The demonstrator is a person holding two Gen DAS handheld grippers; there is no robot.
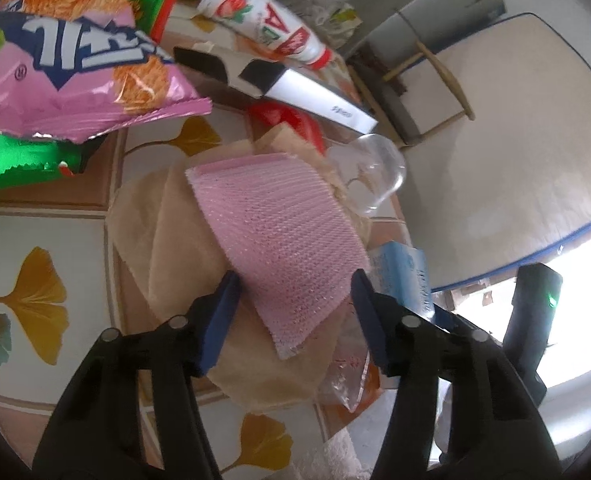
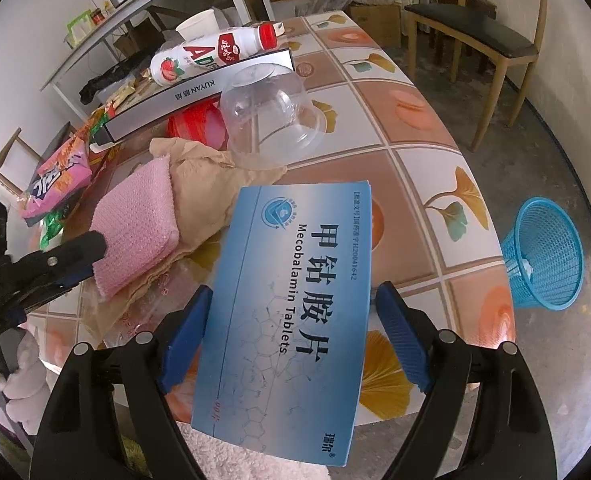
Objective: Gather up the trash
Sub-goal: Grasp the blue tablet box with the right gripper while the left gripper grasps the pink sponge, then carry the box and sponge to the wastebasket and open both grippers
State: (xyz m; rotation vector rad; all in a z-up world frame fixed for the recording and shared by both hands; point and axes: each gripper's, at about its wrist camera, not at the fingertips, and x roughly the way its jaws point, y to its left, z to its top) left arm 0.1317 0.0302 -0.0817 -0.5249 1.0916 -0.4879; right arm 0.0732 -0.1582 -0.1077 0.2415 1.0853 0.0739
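Observation:
A pink bubble-wrap sheet [image 1: 283, 236] lies on crumpled beige paper [image 1: 175, 248] on the tiled table. My left gripper [image 1: 295, 312] is open, its blue pads on either side of the sheet's near end; it also shows in the right wrist view [image 2: 91, 256]. My right gripper [image 2: 291, 340] is shut on a blue Mecobalamin tablet box [image 2: 291, 312], held above the table's near edge. The box's edge shows in the left wrist view [image 1: 407, 272]. A blue mesh waste basket [image 2: 543, 256] stands on the floor to the right.
A clear plastic cup [image 2: 271, 112] lies on its side. A strawberry drink bottle [image 2: 211, 56] rests on a long grey box [image 2: 191, 96]. A pink snack bag [image 1: 67, 64], green wrappers [image 1: 19, 160] and a red lid [image 1: 291, 120] lie further back. A wooden chair [image 2: 479, 36] stands beyond the table.

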